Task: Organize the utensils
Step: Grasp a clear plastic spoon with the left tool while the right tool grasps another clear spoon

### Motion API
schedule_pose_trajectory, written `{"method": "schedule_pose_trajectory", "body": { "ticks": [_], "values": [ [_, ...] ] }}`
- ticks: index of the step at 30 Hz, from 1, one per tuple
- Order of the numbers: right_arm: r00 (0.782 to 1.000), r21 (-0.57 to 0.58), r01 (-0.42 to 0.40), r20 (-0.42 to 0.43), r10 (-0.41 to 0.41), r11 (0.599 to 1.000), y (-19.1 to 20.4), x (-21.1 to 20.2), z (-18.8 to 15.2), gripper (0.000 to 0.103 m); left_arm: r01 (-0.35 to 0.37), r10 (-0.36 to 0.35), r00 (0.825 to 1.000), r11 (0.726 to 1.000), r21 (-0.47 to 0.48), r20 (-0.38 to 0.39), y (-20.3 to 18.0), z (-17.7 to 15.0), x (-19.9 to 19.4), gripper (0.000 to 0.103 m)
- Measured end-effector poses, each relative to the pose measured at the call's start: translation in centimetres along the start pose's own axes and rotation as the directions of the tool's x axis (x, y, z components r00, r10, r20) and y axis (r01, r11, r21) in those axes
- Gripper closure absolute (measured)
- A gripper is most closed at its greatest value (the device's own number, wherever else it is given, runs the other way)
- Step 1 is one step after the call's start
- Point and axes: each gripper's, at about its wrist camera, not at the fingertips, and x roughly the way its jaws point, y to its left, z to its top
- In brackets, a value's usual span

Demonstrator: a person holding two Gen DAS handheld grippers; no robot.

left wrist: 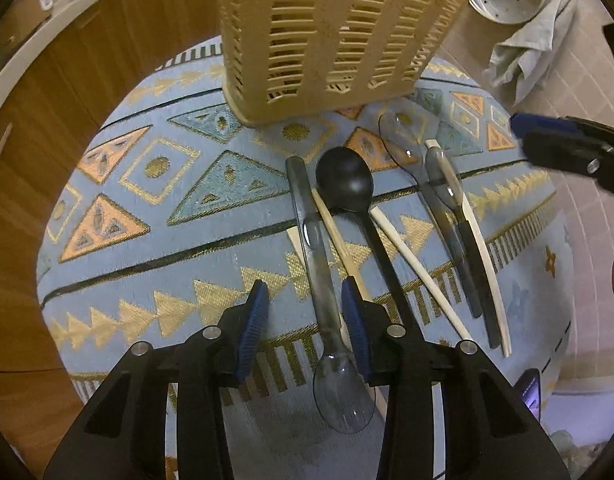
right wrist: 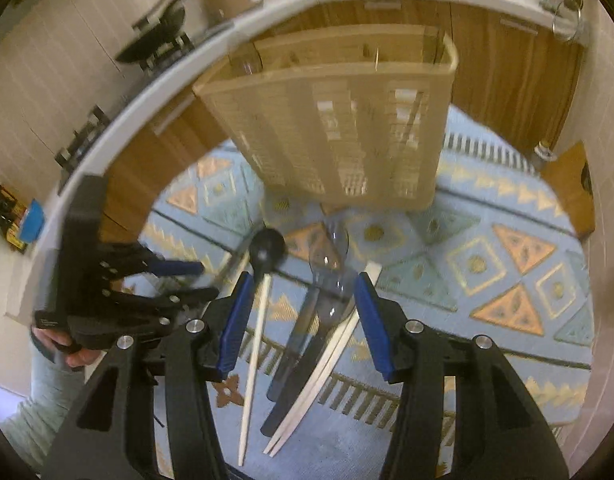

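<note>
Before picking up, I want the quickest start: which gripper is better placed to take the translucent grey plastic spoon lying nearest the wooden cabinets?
Left gripper: its open jaws straddle that spoon's handle; the right gripper is over other utensils.

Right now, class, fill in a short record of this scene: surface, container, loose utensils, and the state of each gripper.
surface: blue patterned cloth
container: beige slotted plastic utensil basket, standing upright on the cloth
loose utensils: black plastic ladle, clear smoky plastic spoons, cream chopsticks, all lying on the cloth
left gripper: open, astride a clear spoon's handle
right gripper: open above spoons and chopsticks
</note>
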Motion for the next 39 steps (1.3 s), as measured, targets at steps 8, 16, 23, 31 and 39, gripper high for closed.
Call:
{"method": "schedule_pose_trajectory", "body": {
  "ticks": [8, 16, 23, 31, 39],
  "values": [
    [0.993, 0.095, 0.005, -0.119, 0.007, 0.995, -1.1, 3.2, 0.5, 0.054, -0.105, 0.107, 0.994, 0.99, 0.096, -0.012, -2.3, 0.8, 0.4, 0.078],
    [0.99, 0.141, 0.008, -0.137, 0.012, 0.99, -2.3, 5.2, 2.8, 0.054, -0.019, 0.021, 0.999, 0.998, -0.056, 0.044, 0.8, 1.2, -0.2, 0.093],
    [0.985, 0.079, 0.093, -0.153, -0.08, 0.993, -1.1, 7.8, 4.9, 0.055, 0.056, -0.04, 0.995, 0.981, -0.185, 0.089, 4.2, 0.3, -1.1, 0.093],
    [0.961, 0.027, 0.186, -0.212, -0.176, 0.982, 0.6, 10.4, 5.2, 0.066, -0.084, 0.107, 0.99, 0.968, -0.237, 0.089, 6.4, -1.3, -1.5, 0.093],
    [0.934, -0.06, 0.254, -0.243, -0.261, 0.965, 2.8, 11.3, 4.8, 0.066, -0.07, 0.096, 0.99, 0.967, -0.243, 0.099, 6.3, -0.7, -1.2, 0.093]
  ]
}}
